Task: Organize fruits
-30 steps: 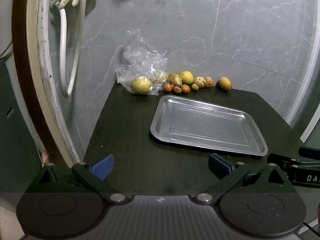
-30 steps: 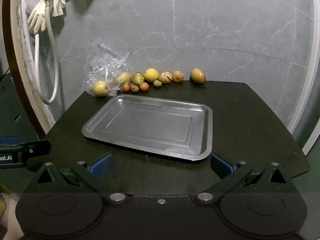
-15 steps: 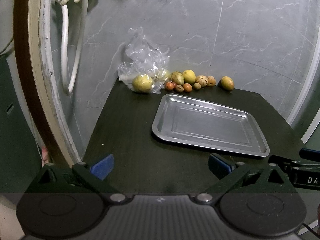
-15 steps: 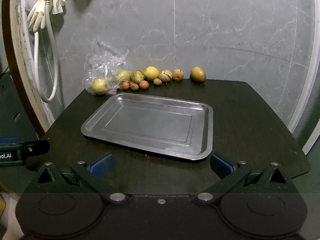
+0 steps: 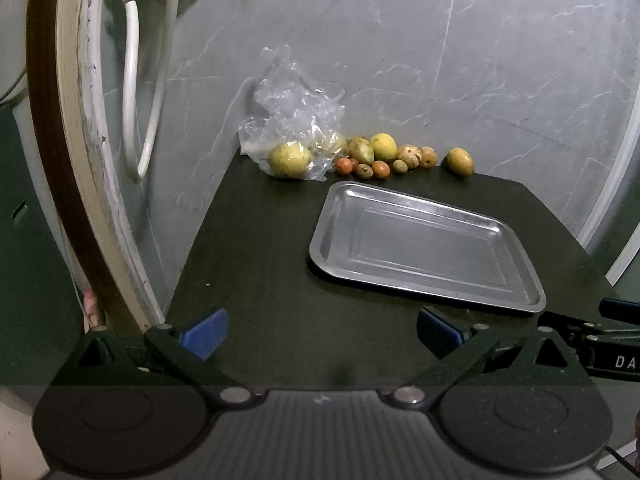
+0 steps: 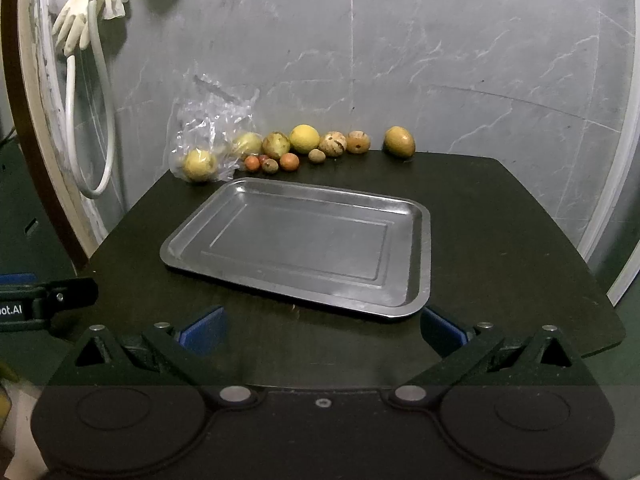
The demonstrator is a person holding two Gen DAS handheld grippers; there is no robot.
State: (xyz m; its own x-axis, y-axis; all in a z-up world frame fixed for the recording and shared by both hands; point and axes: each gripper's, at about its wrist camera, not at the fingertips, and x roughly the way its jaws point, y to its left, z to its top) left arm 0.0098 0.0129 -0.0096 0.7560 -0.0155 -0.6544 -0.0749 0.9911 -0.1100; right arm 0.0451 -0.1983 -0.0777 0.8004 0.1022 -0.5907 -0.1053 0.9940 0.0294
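Observation:
An empty steel tray (image 5: 424, 240) (image 6: 304, 244) lies on the dark table. Behind it, along the wall, sits a row of several fruits (image 5: 384, 147) (image 6: 305, 139), yellow, brown and small orange ones. One brownish-yellow fruit (image 5: 460, 161) (image 6: 399, 141) lies apart at the right end. A yellow fruit (image 5: 289, 159) (image 6: 199, 165) rests inside a clear plastic bag (image 5: 294, 120) (image 6: 212, 120) at the left end. My left gripper (image 5: 322, 330) is open over the table's near left edge. My right gripper (image 6: 322, 328) is open just in front of the tray. Both hold nothing.
A grey marble wall backs the table (image 6: 500, 220). A white hose (image 5: 130, 92) (image 6: 70, 120) and a rubber glove (image 6: 74, 26) hang at the left by a curved frame. The other gripper shows at each view's side (image 5: 600, 344) (image 6: 36, 304).
Both views shifted slightly; the left gripper has drifted a little so the fruits and tray sit lower and further right. Jaws stay open and nothing was taken.

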